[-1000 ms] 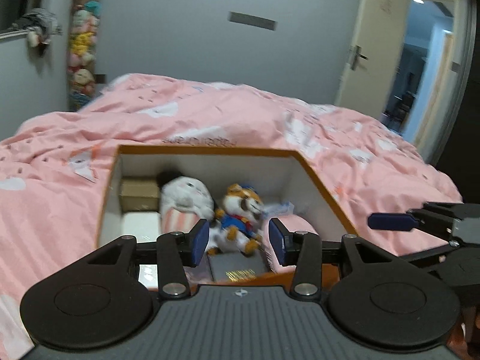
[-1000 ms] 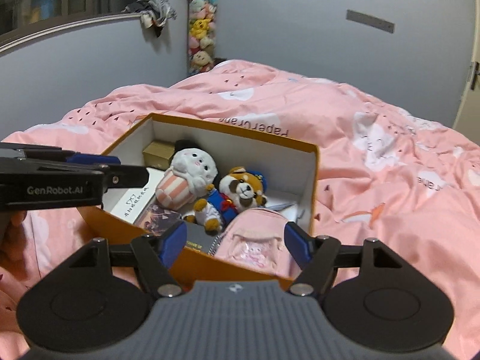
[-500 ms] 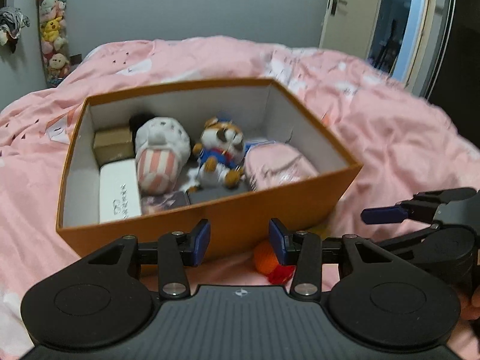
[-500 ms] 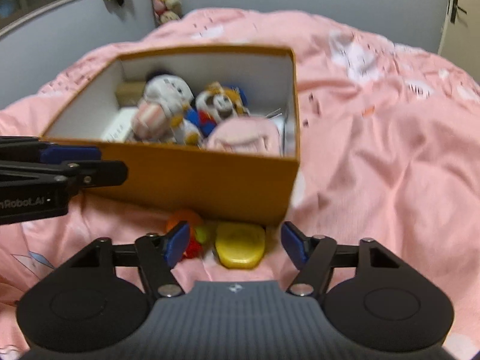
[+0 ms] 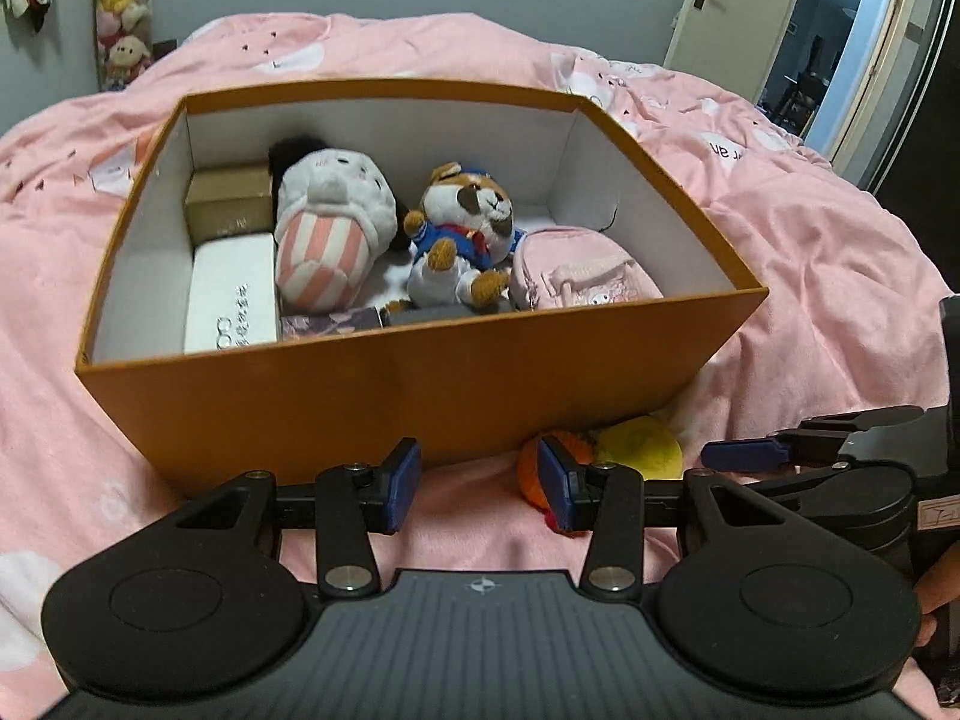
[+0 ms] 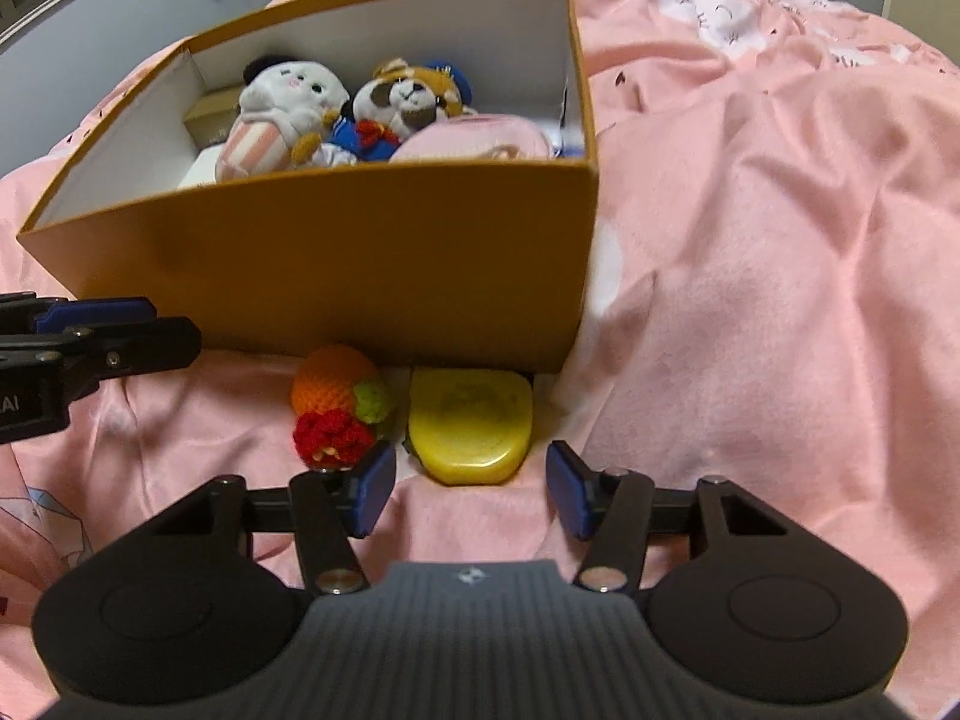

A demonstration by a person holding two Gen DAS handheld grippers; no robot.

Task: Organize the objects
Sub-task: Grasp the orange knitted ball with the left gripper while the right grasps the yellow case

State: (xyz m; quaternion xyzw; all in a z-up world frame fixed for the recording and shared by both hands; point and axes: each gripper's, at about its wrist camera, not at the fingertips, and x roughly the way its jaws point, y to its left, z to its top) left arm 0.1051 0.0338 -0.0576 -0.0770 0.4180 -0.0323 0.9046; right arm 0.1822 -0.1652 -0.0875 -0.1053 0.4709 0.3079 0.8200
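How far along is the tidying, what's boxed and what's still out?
Boxed: two plush toys, a pink pouch and small boxes sit in the orange box. In hand: nothing; the right hand-held gripper is open before the yellow case. Left: that case and the crochet toy on the bedspread.

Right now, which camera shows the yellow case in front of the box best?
The right wrist view: the yellow case lies whole and unobstructed on the bedspread, just ahead of the open right gripper. The left wrist view catches only part of it, low beside the orange box.
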